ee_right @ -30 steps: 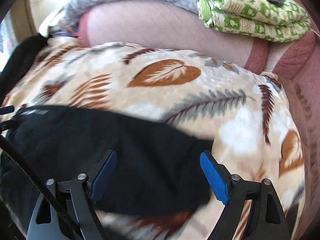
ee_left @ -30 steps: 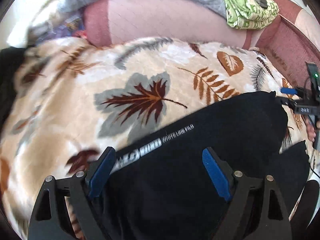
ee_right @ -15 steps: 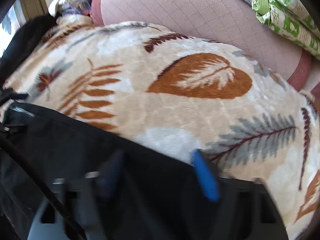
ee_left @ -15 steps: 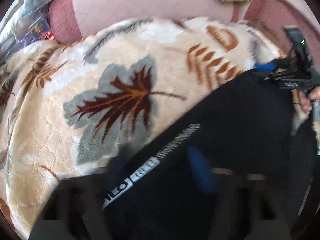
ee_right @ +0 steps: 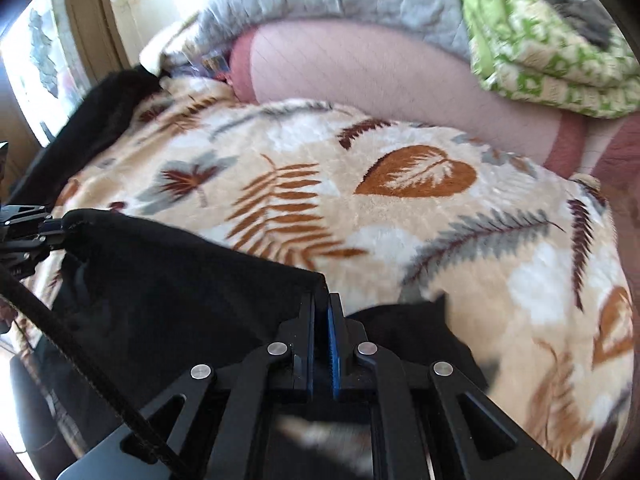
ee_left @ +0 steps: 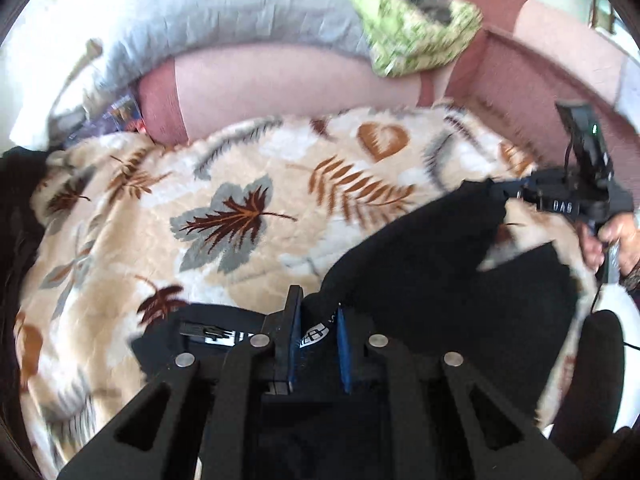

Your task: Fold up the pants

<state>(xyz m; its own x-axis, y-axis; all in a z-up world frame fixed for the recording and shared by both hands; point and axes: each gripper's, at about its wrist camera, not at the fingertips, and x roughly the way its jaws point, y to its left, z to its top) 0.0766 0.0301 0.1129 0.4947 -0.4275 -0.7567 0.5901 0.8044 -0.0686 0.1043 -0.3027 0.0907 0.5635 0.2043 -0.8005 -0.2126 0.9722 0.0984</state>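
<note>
While the black pants [ee_left: 420, 280] lie spread over the leaf-patterned blanket [ee_left: 240, 216], we see our left claw [ee_left: 316, 336] pinched narrow on a bunched fold of them, white lettering showing between its blue pads. Our right claw [ee_right: 322, 328] is likewise clamped tight on a top corner of the pants [ee_right: 180, 280], with the cloth drawn taut between the two claws and raised off the blanket [ee_right: 400, 216]. In the left wrist view the right claw [ee_left: 516, 194] shows at the far corner of the cloth, a hand [ee_left: 616, 236] behind it. Beyond the blanket sits a pink cushion [ee_left: 280, 84], with a grey quilt [ee_left: 224, 12] and a green-patterned cloth [ee_left: 412, 32] heaped above it. A black cable [ee_right: 80, 344] crosses the lower left of the right wrist view.
</note>
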